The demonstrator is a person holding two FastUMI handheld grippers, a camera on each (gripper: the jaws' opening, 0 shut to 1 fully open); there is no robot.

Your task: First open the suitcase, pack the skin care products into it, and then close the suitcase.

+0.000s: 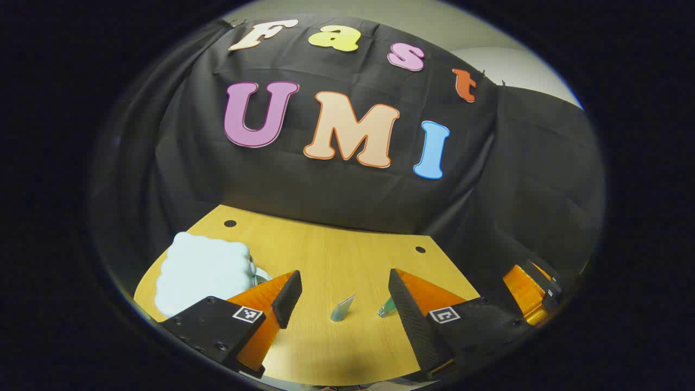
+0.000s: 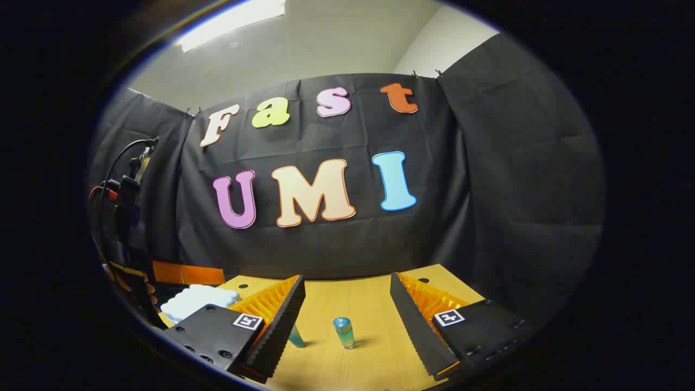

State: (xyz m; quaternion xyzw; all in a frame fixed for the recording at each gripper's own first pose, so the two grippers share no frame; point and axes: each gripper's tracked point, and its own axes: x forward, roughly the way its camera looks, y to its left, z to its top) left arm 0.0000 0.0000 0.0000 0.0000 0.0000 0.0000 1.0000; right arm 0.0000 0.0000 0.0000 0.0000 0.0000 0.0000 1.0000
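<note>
Suitcase: pale blue, bumpy-shelled case (image 1: 202, 271) lying on the wooden table (image 1: 336, 347), lower left of the left gripper view, lid down; its top also peeks out at the lower left of the right gripper view (image 2: 200, 301), behind the near finger.
Skin care tube: small silvery-teal tube (image 1: 342, 308) low in the middle of the left gripper view, standing tilted on the table between the two fingers, touching neither.
Skin care bottle: small blue-green bottle (image 2: 344, 332) with a round cap, upright on the table, bottom centre of the right gripper view, in the gap between the fingers and clear of both.
Left gripper: (image 1: 345, 290) fingers spread wide apart, nothing held; it hangs above the table's near edge.
Right gripper: (image 2: 347, 296) also wide open and empty; in the left gripper view it shows at the lower right edge (image 1: 529, 293).
Second teal item: a sliver (image 2: 296, 336) just beside the left finger in the right gripper view; what it is, I cannot tell.
</note>
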